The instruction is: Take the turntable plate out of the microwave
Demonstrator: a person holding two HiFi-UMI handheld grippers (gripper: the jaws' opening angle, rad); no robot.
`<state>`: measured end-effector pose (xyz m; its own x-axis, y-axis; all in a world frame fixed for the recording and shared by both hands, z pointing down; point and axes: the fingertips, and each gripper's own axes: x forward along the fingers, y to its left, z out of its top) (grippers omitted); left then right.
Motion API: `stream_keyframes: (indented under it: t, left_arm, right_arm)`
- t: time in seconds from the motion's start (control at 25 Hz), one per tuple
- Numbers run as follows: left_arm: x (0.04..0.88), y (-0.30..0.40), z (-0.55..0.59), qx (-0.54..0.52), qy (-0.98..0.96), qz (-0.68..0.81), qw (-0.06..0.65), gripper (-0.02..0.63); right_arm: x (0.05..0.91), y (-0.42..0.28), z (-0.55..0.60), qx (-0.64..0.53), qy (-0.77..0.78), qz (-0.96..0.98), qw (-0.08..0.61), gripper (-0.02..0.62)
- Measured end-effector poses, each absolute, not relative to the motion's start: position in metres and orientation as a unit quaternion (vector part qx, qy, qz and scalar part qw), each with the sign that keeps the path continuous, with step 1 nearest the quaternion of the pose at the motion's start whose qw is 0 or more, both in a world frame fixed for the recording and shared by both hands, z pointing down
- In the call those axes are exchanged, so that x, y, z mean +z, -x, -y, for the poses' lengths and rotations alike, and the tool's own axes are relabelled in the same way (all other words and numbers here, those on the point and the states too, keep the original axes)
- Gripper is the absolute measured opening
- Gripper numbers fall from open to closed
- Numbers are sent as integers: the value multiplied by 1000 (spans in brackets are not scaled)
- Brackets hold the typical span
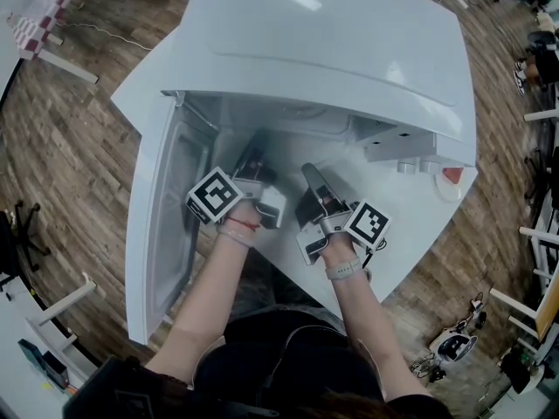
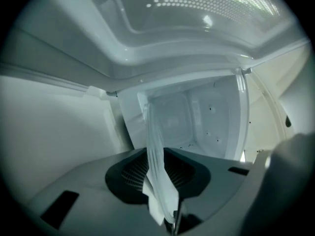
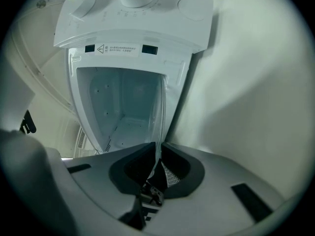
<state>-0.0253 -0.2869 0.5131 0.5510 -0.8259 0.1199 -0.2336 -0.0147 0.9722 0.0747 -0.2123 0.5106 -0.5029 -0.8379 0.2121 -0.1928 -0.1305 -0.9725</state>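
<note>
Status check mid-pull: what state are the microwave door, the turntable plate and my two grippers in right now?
Microwave door: open, swung to the left.
Turntable plate: gripped at its rim by both grippers, at the microwave's mouth.
Left gripper: shut on the turntable plate.
Right gripper: shut on the turntable plate.

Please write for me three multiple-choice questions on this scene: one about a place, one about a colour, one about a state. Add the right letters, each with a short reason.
1. In the head view, on which side of the opening is the door?
A. left
B. right
C. above

2. What colour is the microwave?
A. black
B. white
C. red

3. The left claw is:
A. open and empty
B. shut on the glass plate
C. shut on a cup

Answers:
1 A, the door hangs open at the cavity's left.
2 B, its housing is white all over.
3 B, the plate's rim sits pinched between its pads.
</note>
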Motion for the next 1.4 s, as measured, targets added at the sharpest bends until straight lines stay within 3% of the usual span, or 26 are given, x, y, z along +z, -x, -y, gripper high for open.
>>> stream_keyframes:
  t: [0.64, 0.76, 1.4]
  left_arm:
    - [519, 28, 283, -285, -633, 391, 605, 48]
    - [520, 29, 283, -287, -629, 390, 608, 48]
    - [520, 27, 277, -295, -627, 373, 617, 43]
  right_arm:
    - [515, -81, 199, -606, 432, -629, 225, 63]
    - [520, -107, 213, -598, 460, -611, 239, 94]
    - [515, -149, 256, -577, 480, -596, 284, 78]
